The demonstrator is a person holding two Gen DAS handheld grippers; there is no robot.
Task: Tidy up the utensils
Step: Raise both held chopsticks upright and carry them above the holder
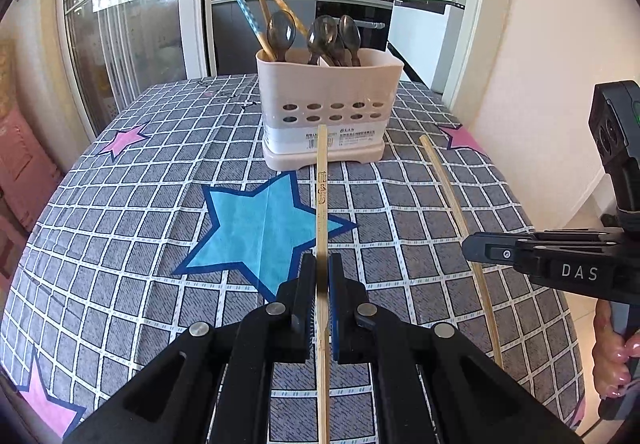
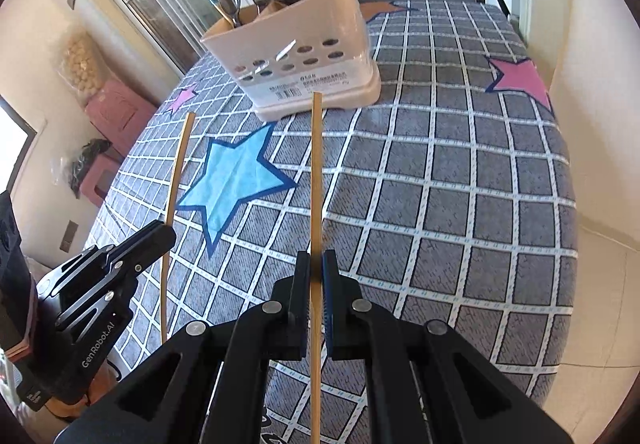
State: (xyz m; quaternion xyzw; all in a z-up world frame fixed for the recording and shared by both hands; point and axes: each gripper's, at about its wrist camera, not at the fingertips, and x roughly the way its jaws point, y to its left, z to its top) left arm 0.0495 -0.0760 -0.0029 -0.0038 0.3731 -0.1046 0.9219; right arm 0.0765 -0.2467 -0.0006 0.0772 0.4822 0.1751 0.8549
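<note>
My left gripper [image 1: 322, 264] is shut on a bamboo chopstick [image 1: 322, 183] that points at the beige utensil holder [image 1: 328, 115]. My right gripper [image 2: 316, 260] is shut on a second bamboo chopstick [image 2: 317, 171], also pointing at the holder [image 2: 304, 59]. Each held chopstick shows in the other view: the right one [image 1: 460, 224] with the right gripper [image 1: 470, 248] at the right edge, the left one [image 2: 174, 179] with the left gripper [image 2: 170, 234] at the lower left. The holder stands on the table and contains several dark spoons [image 1: 324, 35] and chopsticks [image 1: 260, 3].
The table wears a grey checked cloth [image 1: 160, 203] with a blue star [image 1: 256, 228] in front of the holder and pink stars [image 2: 520, 75] near the edges. A wall lies to the right, a glass door to the left, a kitchen behind.
</note>
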